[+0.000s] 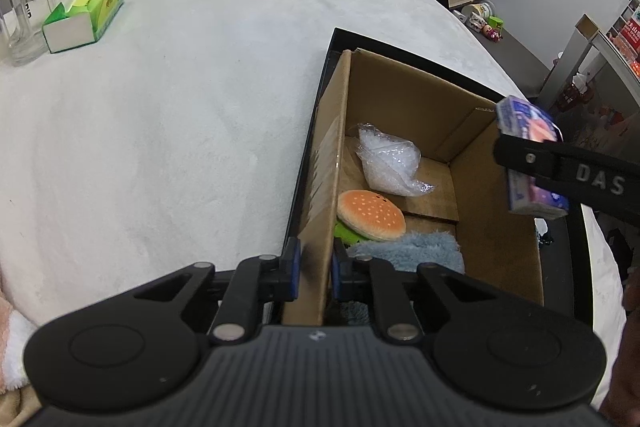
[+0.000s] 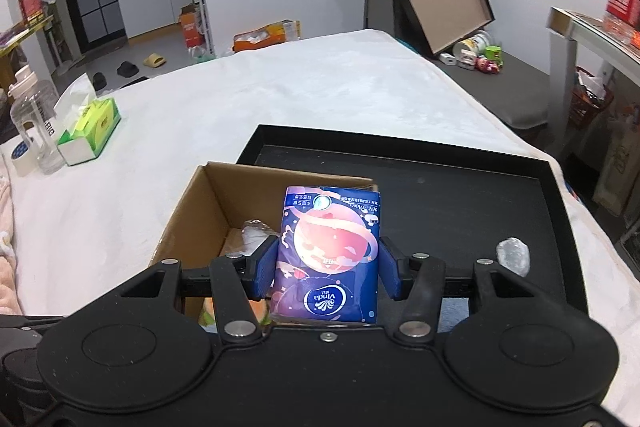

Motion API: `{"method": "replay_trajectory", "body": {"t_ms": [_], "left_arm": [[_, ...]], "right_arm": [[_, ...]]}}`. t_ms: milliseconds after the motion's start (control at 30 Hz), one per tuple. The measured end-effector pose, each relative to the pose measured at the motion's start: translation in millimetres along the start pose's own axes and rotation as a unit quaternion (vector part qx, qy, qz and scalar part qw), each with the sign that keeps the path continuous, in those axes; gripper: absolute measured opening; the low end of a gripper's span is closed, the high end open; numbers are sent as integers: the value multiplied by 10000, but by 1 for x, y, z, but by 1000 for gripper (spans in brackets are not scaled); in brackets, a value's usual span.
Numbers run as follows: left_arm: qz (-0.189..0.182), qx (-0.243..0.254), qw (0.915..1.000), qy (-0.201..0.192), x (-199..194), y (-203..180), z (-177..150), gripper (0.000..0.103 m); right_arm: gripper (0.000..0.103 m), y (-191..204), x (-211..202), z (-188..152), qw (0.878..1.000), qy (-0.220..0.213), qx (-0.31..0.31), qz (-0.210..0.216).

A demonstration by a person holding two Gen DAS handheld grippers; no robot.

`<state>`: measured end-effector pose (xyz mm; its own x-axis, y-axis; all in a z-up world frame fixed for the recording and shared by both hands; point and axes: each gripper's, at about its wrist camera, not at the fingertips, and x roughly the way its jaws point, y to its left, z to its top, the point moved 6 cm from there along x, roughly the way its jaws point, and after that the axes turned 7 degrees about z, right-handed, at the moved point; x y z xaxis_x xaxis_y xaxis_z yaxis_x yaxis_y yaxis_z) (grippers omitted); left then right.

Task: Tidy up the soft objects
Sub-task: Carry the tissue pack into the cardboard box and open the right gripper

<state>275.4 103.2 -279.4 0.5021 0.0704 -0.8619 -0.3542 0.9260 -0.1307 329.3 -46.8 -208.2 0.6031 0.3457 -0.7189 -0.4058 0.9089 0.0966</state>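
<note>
The right gripper [image 2: 326, 267] was clenched on a blue-and-pink soft tissue pack [image 2: 328, 251], its long axis running away from the camera, upright in the frame's centre. Just beyond and to the lower left of the pack lay the open brown cardboard box [image 2: 188, 223], so the pack hung at the box's right edge, not yet over the middle. The left gripper [image 1: 314, 271] was pinched shut on the box's near wall, steadying it. Inside, at centre-right of the left view, sat a plush hamburger [image 1: 370, 215], a clear crinkled plastic bag [image 1: 386, 163] and a blue fluffy cloth [image 1: 408, 251]. The box stood in a black shallow tray [image 2: 480, 195].
</note>
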Motion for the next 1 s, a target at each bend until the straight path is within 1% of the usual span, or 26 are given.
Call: {"method": "replay_trajectory", "body": {"t_ms": [267,567,867,1000], "left_arm": [[-22,-37,10000,28,1,1,-1,14],[-18,-54,9999,83,4,1,-1,14],[-34,-92,9999,109,5,2,0,14],[-39,-96,9999,110,5,2,0,14]], "right_arm": [[51,11,15,2,9997,144,-198,50],[51,8,36,4,9980,500,-396,34],[52,8,51,9,9936,929,-634,37],[54,9,53,10,9927,967,-718,56]]}}
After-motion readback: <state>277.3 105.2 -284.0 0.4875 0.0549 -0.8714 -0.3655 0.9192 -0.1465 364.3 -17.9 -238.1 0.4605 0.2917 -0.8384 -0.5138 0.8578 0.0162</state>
